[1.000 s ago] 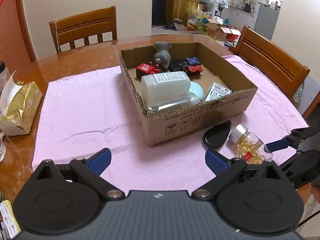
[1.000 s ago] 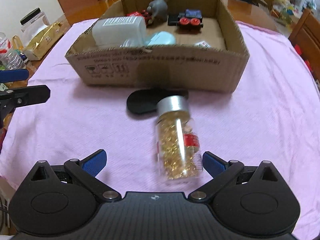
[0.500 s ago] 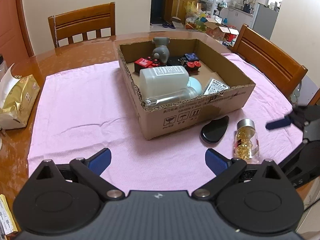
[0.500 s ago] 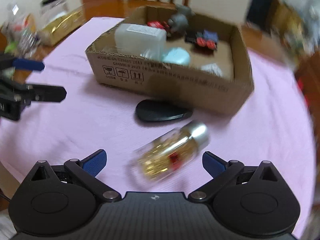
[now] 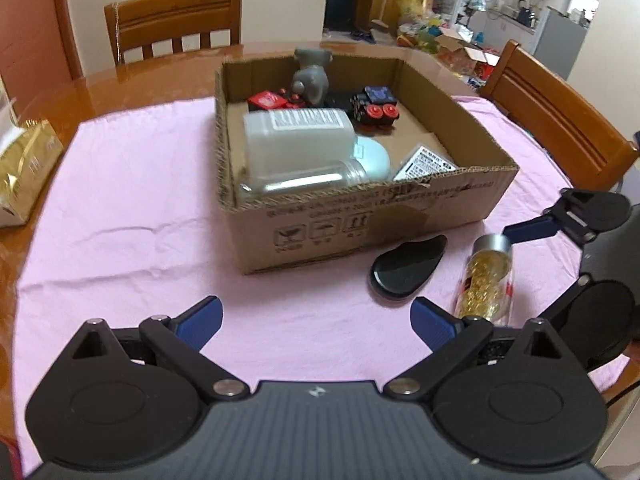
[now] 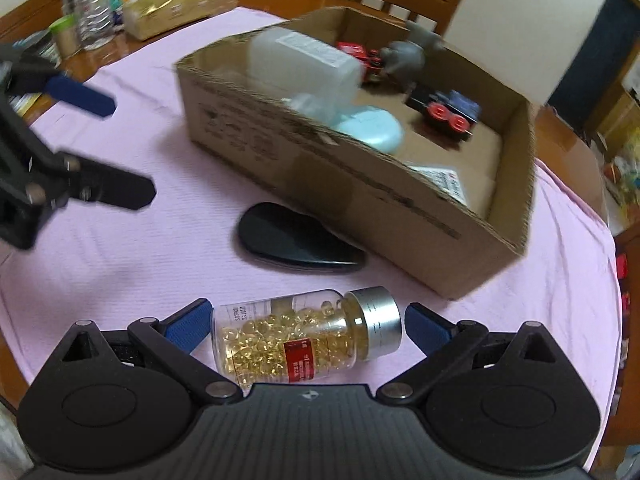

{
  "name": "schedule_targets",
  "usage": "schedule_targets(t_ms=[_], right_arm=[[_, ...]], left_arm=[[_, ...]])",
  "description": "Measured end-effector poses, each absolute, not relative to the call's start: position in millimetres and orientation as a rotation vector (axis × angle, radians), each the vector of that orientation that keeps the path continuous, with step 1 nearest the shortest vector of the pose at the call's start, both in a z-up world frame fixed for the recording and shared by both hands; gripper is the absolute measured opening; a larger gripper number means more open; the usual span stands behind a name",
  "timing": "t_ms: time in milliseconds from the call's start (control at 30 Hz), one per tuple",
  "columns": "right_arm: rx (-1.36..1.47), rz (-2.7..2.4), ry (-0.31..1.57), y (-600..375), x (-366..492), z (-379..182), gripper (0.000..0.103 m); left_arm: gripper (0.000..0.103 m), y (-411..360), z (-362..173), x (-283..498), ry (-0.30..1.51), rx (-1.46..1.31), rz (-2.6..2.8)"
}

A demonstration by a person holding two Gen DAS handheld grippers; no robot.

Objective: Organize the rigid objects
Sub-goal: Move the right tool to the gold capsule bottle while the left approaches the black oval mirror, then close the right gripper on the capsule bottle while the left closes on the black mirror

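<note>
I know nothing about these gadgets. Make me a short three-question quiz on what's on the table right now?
1. True or false: the capsule bottle stands upright inside the box.
2. Which thing lies on the cloth between the bottle and the box?
A. a red toy
B. a flat black object
C. a grey figurine
3. Fill in: both the left gripper and the right gripper are ____.

Key
1. False: it lies on its side on the cloth, between the right gripper's fingers, outside the box.
2. B, the black object.
3. Open; neither holds anything.
</note>
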State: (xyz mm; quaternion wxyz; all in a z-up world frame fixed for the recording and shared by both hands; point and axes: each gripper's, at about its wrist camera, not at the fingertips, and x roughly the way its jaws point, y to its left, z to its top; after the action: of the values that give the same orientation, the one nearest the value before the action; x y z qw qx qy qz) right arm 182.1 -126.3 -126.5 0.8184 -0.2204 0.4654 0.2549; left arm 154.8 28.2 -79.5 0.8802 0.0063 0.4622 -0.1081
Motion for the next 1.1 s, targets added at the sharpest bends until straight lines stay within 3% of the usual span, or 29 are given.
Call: schedule_targets(t_ms=[533, 767, 1100], right_arm=[[-0.387, 0.557, 1.024, -182.5, 210.4, -128.6, 0.103], [-0.391, 0.589, 1.032, -189.5, 204.0, -127.6, 0.103], [-0.456, 0.616, 1.039, -199.2, 190.9, -143.2, 0.103]], left_arm=[[0.1, -27.1, -128.2, 181.4, 1.003, 0.073, -0.097], [0.102, -10.5, -128.0, 177.1, 1.006, 0.051, -0.039], [0.102, -43.2, -118.5, 188.0, 0.996, -0.047, -0.077]])
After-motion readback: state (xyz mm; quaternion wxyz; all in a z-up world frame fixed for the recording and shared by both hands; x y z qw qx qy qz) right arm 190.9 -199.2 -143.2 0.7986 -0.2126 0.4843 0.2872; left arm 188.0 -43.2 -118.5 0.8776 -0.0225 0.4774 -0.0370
